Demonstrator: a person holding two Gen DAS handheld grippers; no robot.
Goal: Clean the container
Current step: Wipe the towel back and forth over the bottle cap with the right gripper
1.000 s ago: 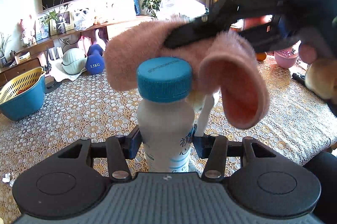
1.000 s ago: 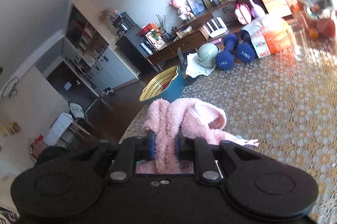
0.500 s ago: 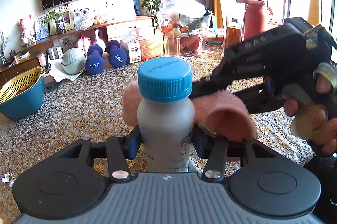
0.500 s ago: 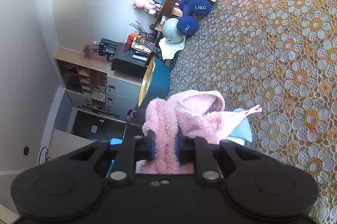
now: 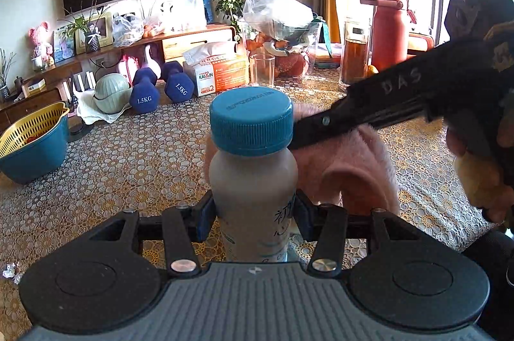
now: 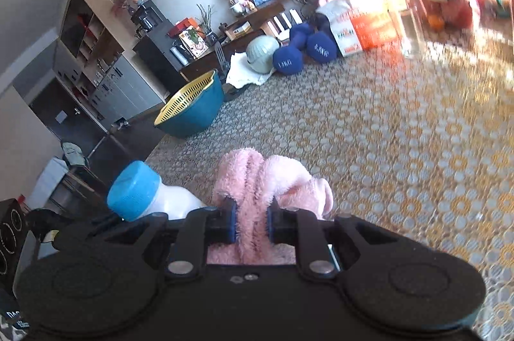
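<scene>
Bottle: small white plastic bottle [image 5: 255, 180] with a blue ribbed screw cap [image 5: 251, 124], upright, held above the table [image 5: 135, 158] with its gold-and-white lace-pattern cover, toward the near edge.

Cloth: fluffy pink cloth [image 5: 347, 167], bunched, pressed against the bottle's right shoulder just under the cap.

Risks, judged: sideways pressure from the cloth may tilt or twist the bottle in its grip, since it is clamped only at mid-body. The loose fold hanging down at the right may catch on the left tongs' arm. A wipe across the cap may turn it loose; whether the cap is tight cannot be told.

Left tongs [image 5: 253, 220]: partly open, blue pads clamped on both sides of the bottle's body.

Right tongs [image 6: 251, 225]: nearly closed, pads pinched on a thick fold of the pink cloth; the bottle lies just to their left in the right wrist view. Contact between the right tongs' own arm and the cap cannot be told.
</scene>
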